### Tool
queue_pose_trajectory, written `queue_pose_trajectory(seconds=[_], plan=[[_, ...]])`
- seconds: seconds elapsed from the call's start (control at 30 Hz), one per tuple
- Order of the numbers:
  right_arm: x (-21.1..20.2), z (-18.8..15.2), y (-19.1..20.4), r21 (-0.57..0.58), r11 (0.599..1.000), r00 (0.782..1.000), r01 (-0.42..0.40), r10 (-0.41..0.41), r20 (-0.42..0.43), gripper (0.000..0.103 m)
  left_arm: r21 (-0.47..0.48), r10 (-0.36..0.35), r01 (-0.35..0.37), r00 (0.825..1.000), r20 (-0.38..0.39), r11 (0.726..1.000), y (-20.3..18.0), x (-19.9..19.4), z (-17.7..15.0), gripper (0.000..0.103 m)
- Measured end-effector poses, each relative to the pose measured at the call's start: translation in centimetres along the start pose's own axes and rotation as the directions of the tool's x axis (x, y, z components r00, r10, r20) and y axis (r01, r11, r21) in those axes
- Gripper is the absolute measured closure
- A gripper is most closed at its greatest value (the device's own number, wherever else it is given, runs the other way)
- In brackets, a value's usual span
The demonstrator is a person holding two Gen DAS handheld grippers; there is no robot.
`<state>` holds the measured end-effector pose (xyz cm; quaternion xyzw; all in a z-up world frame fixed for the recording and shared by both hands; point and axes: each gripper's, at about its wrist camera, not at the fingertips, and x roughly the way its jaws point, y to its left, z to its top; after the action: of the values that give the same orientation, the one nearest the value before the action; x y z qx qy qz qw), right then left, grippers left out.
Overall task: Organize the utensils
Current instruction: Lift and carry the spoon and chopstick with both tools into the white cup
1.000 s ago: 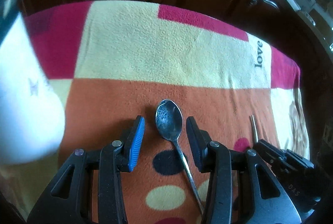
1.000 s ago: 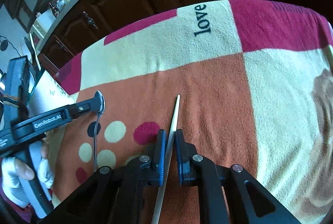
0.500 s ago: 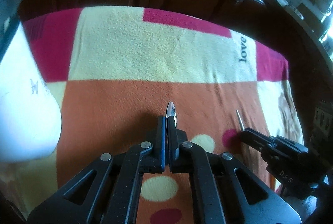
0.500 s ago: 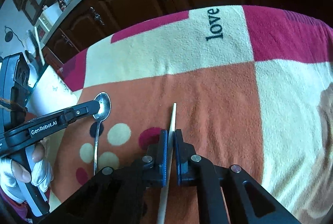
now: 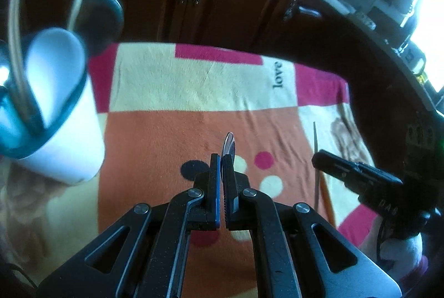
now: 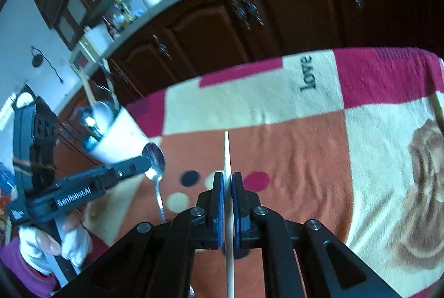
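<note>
My left gripper (image 5: 222,159) is shut on a metal spoon (image 5: 229,146), whose bowl sticks out edge-on past the fingertips. The right wrist view shows that spoon (image 6: 156,161) lifted off the blanket, handle hanging down, in the left gripper (image 6: 148,163). My right gripper (image 6: 227,178) is shut on a pale wooden chopstick (image 6: 226,156) that points forward above the blanket. From the left wrist view the chopstick (image 5: 315,140) pokes out of the right gripper (image 5: 317,156). A white cup (image 5: 69,137) with a teal rim holds several utensils at the left; it also shows as the cup (image 6: 119,137).
A patchwork fleece blanket (image 5: 194,93) in cream, orange and magenta covers the table. Dark wooden cabinets (image 6: 277,18) stand behind its far edge. A gloved hand (image 6: 44,245) grips the left tool. Another light stick (image 6: 437,104) lies at the blanket's right edge.
The left gripper closed on the spoon that lay between its open fingers and lifted it. Both grippers rose off the blanket, the right one carrying its chopstick; the cup came more into view.
</note>
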<state>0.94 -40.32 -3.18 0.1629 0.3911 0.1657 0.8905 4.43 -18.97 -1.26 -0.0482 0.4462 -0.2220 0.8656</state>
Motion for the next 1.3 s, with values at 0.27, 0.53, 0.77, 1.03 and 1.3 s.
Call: queue_pose_trajectory(seconds=[0.27,0.53,0.77,1.03,1.3], plan=[[-3.2,0.3,4.2,-0.080,0.996,0.999,-0.025,0.029,0.045,0.098,0.014,-0.034,0.033,0.997,0.063,0.999,-0.2,-4.7,-0.7,0.103],[-5.5,0.9,6.8,-0.145,0.989,0.996,-0.006,0.018,0.082,0.099,0.018,-0.027,0.025,0.992,0.123,1.000,0.4,-8.9,-1.0,0.103],[-6.1,2.4,9.5,-0.205,0.979,0.994,-0.009,0.032,0.108,0.099,0.018,0.012,-0.016,0.986,0.168,1.000,1.2,-11.7,-0.7,0.103],[-5.9,3.8,13.7,-0.294,0.956,0.992,-0.009,0.045,0.116,0.099,-0.002,0.054,-0.055,0.976,0.209,0.999,2.9,-14.2,-0.3,0.103],[-5.6,5.2,17.7,-0.354,0.935,0.989,-0.033,0.080,0.121,0.099,-0.028,0.069,-0.064,0.961,0.266,0.998,5.2,-17.4,1.0,0.103]])
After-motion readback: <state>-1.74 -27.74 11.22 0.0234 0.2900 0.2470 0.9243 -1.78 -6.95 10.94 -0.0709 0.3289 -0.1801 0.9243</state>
